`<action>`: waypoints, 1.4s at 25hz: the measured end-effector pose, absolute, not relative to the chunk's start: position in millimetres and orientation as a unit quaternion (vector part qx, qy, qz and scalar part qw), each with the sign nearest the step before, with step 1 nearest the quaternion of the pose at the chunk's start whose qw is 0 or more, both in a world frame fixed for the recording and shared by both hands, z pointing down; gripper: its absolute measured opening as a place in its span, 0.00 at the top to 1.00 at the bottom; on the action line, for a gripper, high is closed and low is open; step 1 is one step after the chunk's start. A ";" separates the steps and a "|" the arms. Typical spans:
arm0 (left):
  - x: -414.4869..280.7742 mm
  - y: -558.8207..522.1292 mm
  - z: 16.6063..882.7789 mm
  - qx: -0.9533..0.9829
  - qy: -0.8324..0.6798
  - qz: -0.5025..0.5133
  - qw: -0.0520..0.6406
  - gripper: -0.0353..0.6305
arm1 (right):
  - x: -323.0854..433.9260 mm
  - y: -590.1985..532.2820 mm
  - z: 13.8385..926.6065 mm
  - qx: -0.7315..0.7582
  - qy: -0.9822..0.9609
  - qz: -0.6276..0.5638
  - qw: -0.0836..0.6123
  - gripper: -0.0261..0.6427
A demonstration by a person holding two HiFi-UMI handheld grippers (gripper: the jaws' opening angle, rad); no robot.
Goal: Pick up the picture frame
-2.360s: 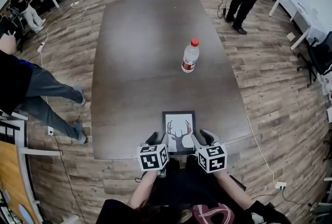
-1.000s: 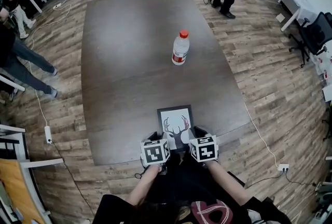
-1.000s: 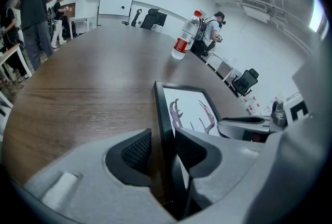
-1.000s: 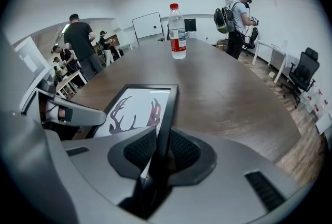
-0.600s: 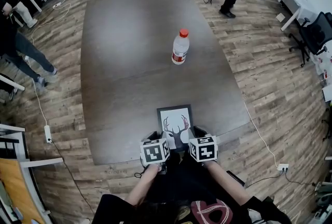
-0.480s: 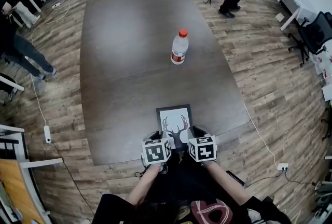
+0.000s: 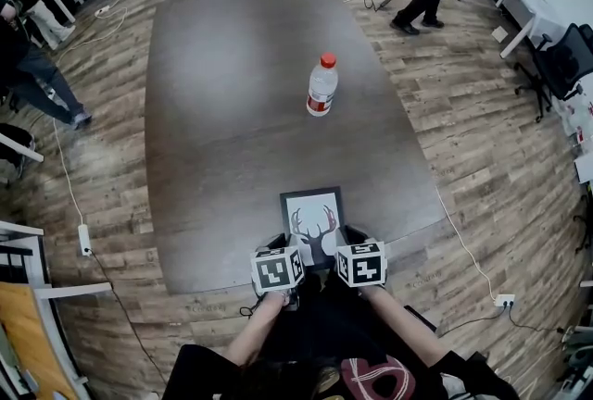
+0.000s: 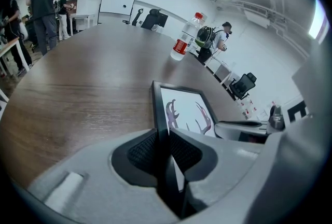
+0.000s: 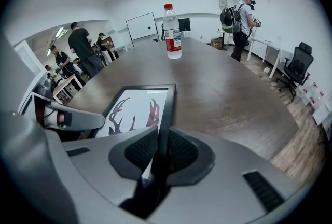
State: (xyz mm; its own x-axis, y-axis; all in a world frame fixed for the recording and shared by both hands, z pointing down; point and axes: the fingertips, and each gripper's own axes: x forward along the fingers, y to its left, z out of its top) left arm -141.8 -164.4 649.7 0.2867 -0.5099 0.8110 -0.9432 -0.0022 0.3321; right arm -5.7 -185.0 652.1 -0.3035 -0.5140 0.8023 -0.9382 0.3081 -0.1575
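Now left claw (image 8: 162, 141) and right claw (image 9: 160, 149) just closed on picture frame (image 7: 313, 206).

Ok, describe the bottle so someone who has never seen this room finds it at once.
Find the long dark table in the middle of the wood-floored room. Just right of its centre stands a clear bottle. It is the only upright thing there, with a red cap and red label, unlike the flat black frame at the near edge.
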 end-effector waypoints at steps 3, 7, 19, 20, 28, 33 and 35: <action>-142.2 -165.0 649.2 0.667 -0.547 0.240 0.445 0.83 | -6.0 -185.7 652.5 0.491 -0.737 0.329 0.327 0.85; -141.7 -163.2 651.0 0.668 -0.546 0.240 0.444 0.83 | -5.6 -183.3 653.3 0.492 -0.737 0.328 0.328 0.85; -141.7 -161.8 648.5 0.672 -0.546 0.234 0.442 0.83 | -5.7 -182.5 650.1 0.484 -0.745 0.324 0.326 0.85; -141.3 -161.1 648.3 0.672 -0.547 0.233 0.443 0.83 | -5.3 -182.4 649.6 0.483 -0.746 0.323 0.326 0.85; -142.4 -164.4 639.5 0.676 -0.552 0.226 0.433 0.83 | -6.4 -185.0 639.3 0.490 -0.749 0.311 0.321 0.85; -141.1 -166.6 632.2 0.682 -0.555 0.218 0.423 0.83 | -5.2 -187.7 631.2 0.495 -0.753 0.300 0.311 0.85; -142.0 -167.9 628.7 0.684 -0.557 0.213 0.420 0.83 | -6.0 -189.4 626.9 0.497 -0.756 0.295 0.307 0.85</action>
State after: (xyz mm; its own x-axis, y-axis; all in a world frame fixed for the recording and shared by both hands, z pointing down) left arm -142.0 -167.9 628.7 0.2884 -0.5825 0.7599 -0.9412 -0.0267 0.3368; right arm -6.0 -189.4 626.9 -0.3173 -0.5699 0.7580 -0.9328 0.3315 -0.1413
